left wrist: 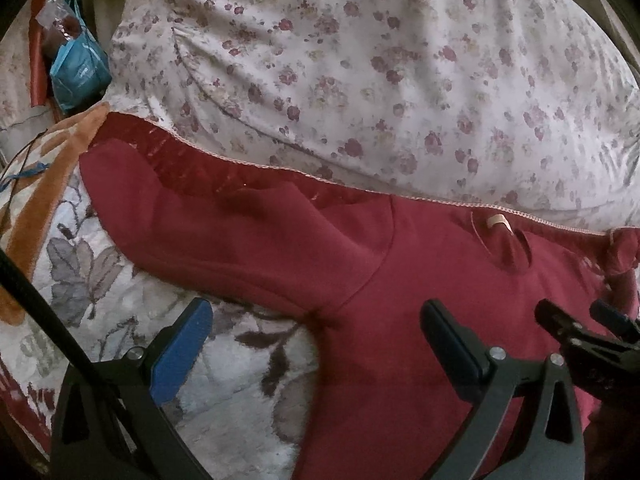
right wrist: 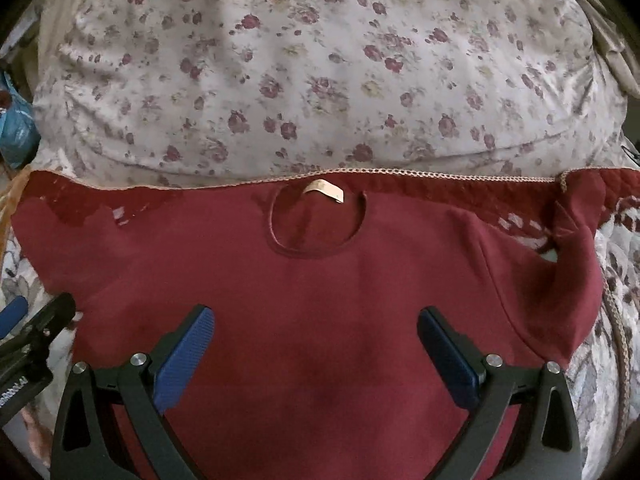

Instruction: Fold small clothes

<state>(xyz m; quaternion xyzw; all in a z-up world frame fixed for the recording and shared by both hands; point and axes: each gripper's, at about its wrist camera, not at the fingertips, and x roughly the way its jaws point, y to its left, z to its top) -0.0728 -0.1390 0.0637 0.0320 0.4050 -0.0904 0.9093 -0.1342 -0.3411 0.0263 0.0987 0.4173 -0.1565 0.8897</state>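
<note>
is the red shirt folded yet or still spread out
Spread out: the shirt lies flat, neckline and tag showing, both sleeves out to the sides.

A dark red shirt (left wrist: 400, 280) was seen spread flat on a floral blanket (left wrist: 224, 380), one sleeve stretched out to the left. Its neckline, with a pale label (left wrist: 496, 222), lay near a flowered pillow (left wrist: 360, 60). The left tongs (left wrist: 316, 344) were held wide apart above the shirt's side edge, nothing between the blue pads. The right tongs (left wrist: 588, 328) were partly visible at the right edge. A blue packet (left wrist: 80, 68) lay at upper left.
</note>
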